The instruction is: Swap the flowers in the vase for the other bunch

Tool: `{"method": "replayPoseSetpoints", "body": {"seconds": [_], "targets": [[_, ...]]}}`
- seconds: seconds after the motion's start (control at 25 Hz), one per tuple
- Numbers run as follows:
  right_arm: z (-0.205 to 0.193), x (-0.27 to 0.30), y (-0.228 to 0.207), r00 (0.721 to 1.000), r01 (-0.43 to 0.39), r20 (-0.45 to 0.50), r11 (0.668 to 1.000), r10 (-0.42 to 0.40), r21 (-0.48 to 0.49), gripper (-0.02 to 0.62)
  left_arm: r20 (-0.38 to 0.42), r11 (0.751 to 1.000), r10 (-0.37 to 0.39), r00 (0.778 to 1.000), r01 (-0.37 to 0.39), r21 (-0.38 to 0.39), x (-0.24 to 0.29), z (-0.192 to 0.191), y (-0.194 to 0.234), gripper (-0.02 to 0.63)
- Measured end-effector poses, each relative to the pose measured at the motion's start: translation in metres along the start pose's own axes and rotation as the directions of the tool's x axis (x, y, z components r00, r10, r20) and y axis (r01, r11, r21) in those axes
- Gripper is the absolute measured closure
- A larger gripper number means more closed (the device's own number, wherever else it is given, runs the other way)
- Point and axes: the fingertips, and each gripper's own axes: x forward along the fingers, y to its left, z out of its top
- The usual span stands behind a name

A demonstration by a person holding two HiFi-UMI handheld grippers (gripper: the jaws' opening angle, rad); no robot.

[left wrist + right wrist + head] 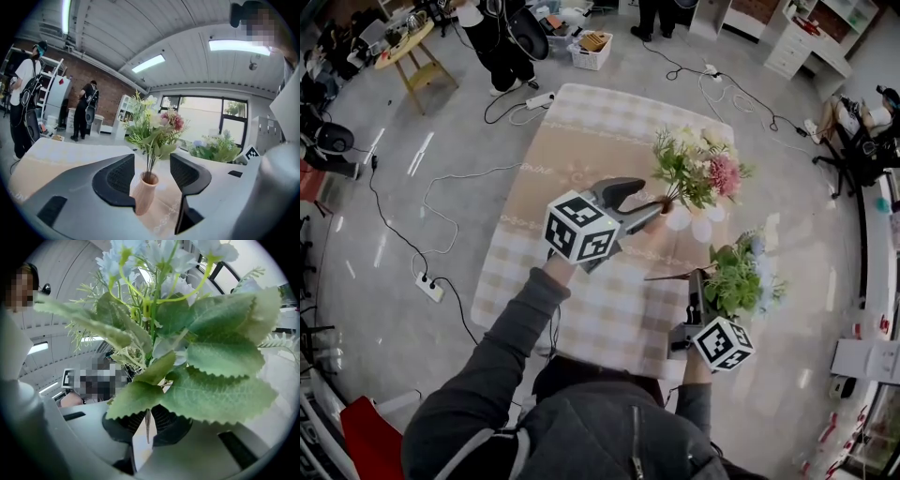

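Grey glossy floor (375,234) strewn with cables surrounds a worktop (581,141) covered by a beige checked cloth. Well behind the left claw, in its own view, two people (86,110) stand at a brick wall beside white shelving.

At the left, a grey-sleeved arm holds the left claw (649,200) out over the cloth, its marker cube (579,232) at the rear. Its jaws stand apart. Between them, at their tips, a ribbed peach vase (145,194) stands upright on the worktop. The vase's lower part looks to lie close against the left jaw, while a clear gap separates it from the right jaw; whether it actually touches the left jaw cannot be told. Rising from the vase's mouth, above and ahead of the jaws, is a bunch with pink and cream flowers (701,171) and green leaves, its stems still seated inside.

To the right of that claw and nearer the person, the right claw (149,422) points upward over the worktop's right edge, with its marker cube (722,344) below it. Its jaws are pressed together on a thin stem of the other bunch (741,277), which has pale blue and white flowers. Broad, toothed green leaves spread directly above the jaws and fill most of the right gripper view. This bunch is lifted clear of the cloth, to the right of the vase and apart from it.
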Motion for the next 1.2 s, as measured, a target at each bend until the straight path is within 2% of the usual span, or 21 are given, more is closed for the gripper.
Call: {"method": "replayPoseSetpoints", "body": {"seconds": [0.08, 0.28, 0.52, 1.04, 1.12, 1.2], "targets": [[0.001, -0.001, -0.002, 1.000, 0.006, 0.001, 1.000, -0.006, 0.001, 0.569, -0.034, 1.000, -0.011, 0.999, 0.011, 0.008, 0.008, -0.002, 0.004, 0.326], [0.000, -0.003, -0.005, 1.000, 0.019, 0.003, 1.000, -0.019, 0.007, 0.569, -0.073, 0.998, -0.059, 0.996, 0.058, -0.013, 0.026, -0.011, 0.005, 0.296], [0.001, -0.003, -0.010, 1.000, 0.027, 0.009, 0.999, -0.028, 0.024, 0.569, -0.126, 0.996, -0.084, 0.989, 0.084, -0.008, 0.045, -0.023, 0.006, 0.296], [0.000, -0.004, -0.014, 0.999, 0.045, 0.008, 0.998, -0.045, 0.034, 0.569, -0.153, 0.993, -0.116, 0.981, 0.119, 0.010, 0.077, -0.027, 0.000, 0.296], [0.001, -0.005, -0.015, 0.999, 0.049, 0.010, 0.998, -0.050, 0.033, 0.569, -0.151, 0.992, -0.117, 0.982, 0.121, 0.021, 0.078, -0.026, -0.002, 0.309], [0.002, -0.006, -0.017, 0.998, 0.053, 0.013, 0.998, -0.053, 0.032, 0.569, -0.145, 0.993, -0.113, 0.983, 0.118, 0.026, 0.078, -0.025, -0.002, 0.349]]}}
